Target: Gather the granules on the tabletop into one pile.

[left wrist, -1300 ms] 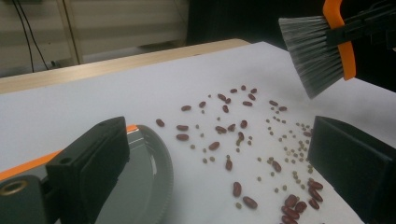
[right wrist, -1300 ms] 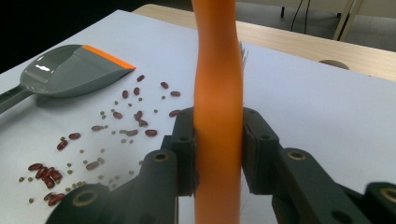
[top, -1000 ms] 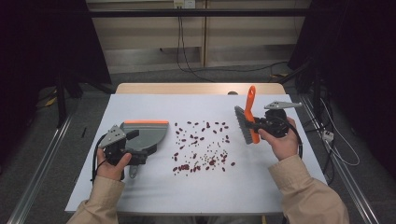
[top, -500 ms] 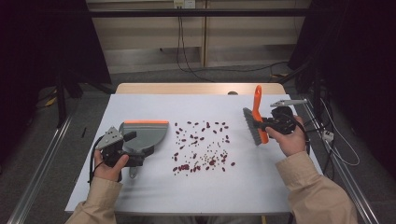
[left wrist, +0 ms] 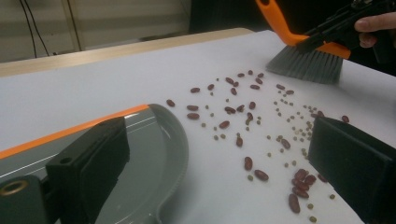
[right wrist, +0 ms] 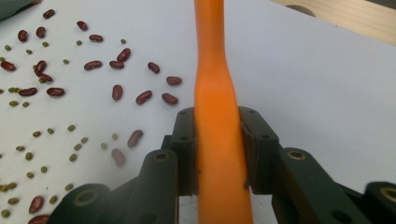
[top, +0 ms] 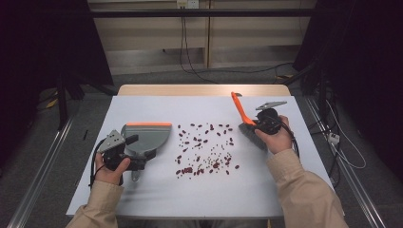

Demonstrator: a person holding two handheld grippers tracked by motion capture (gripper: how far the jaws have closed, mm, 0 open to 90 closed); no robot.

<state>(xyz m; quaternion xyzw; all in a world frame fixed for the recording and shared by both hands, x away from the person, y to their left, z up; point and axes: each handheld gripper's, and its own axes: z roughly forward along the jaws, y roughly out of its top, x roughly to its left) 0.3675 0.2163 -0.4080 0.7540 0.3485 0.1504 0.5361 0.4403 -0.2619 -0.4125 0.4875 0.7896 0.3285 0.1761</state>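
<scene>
Sweeping job, barely begun by my reading. The beans (top: 205, 149) lie scattered on the white table (top: 157, 199), dark red kidney beans mixed with small green ones, all of them just right of the dustpan (top: 145, 137). I see none inside the dustpan in the high view, and the part of its tray that shows in the left gripper view is bare. So nothing is collected yet; the whole scatter is left to move.

My right gripper (right wrist: 218, 140) is clamped on the orange handle of the brush (top: 247, 124), both pads pressing its sides. The brush sits on the far side of the beans from the dustpan, bristles low and near the outermost beans; I cannot tell whether they touch the table.

My left gripper (top: 135, 149) is at the dustpan's near edge, by its handle. In the left gripper view the jaws stand wide apart, one over the dustpan tray, the other over the beans. I cannot tell whether they hold anything.

The dustpan's orange lip runs along its far edge, and its curved side faces the beans. I judge it may need turning before a sweep lands inside.

Around: a bare wooden strip of table beyond the dustpan, cables on the floor and the back wall past that, metal rails on both sides. Nothing stands between brush and dustpan but the beans themselves.
</scene>
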